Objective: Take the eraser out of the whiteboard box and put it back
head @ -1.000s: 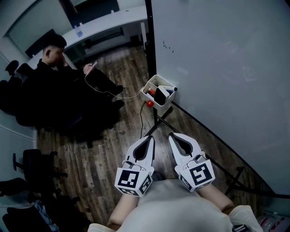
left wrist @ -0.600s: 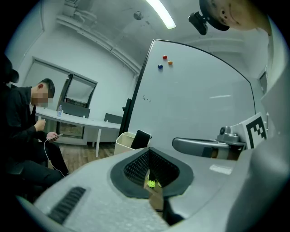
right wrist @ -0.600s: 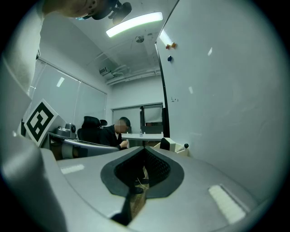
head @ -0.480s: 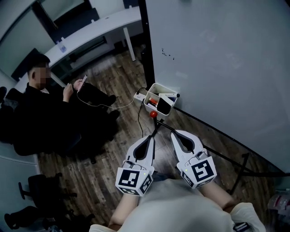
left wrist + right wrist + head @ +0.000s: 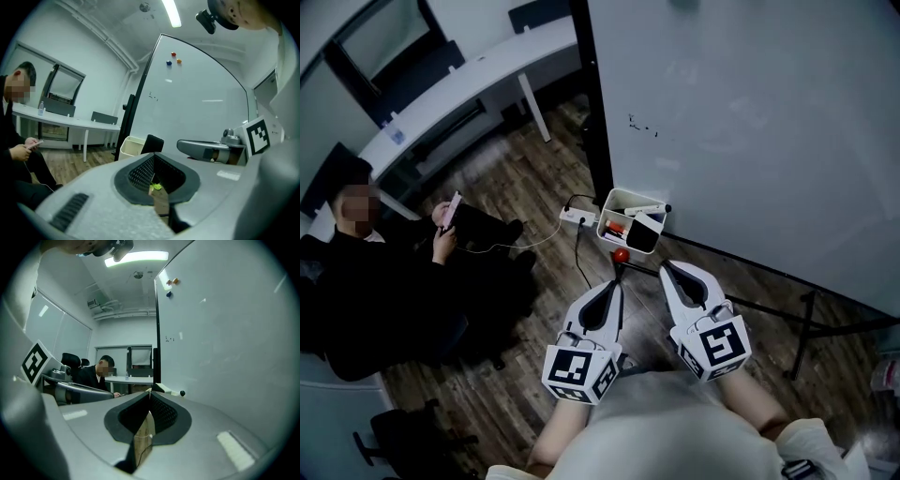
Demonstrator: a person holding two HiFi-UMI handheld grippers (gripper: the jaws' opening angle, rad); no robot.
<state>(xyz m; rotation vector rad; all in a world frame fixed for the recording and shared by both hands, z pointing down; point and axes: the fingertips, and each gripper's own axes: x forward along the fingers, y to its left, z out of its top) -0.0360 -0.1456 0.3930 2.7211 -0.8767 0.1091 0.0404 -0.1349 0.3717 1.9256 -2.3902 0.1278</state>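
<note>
The white whiteboard box (image 5: 617, 203) hangs at the lower left corner of the whiteboard (image 5: 750, 122). A black eraser (image 5: 644, 234) stands in it beside some markers. Both grippers are held side by side just short of the box, pointing at it. My left gripper (image 5: 616, 284) is shut and empty, and my right gripper (image 5: 667, 266) is shut and empty too. In the left gripper view the box (image 5: 131, 146) and the eraser (image 5: 153, 143) stand ahead of the shut left gripper (image 5: 153, 155). In the right gripper view, part of the box (image 5: 163, 389) shows just beyond the tip of the right gripper (image 5: 150, 391).
A person in black (image 5: 394, 281) sits at the left with a phone. A power strip (image 5: 577, 217) and its cable lie on the wooden floor by the box. A red knob (image 5: 621, 254) and black stand legs (image 5: 806, 323) sit under the whiteboard. A white desk (image 5: 459, 89) runs along the back.
Both grippers and the view have swung towards the whiteboard. The box now lies closer ahead of the tips, and the seated person has slid to the left of the picture. Both jaws stayed shut.
</note>
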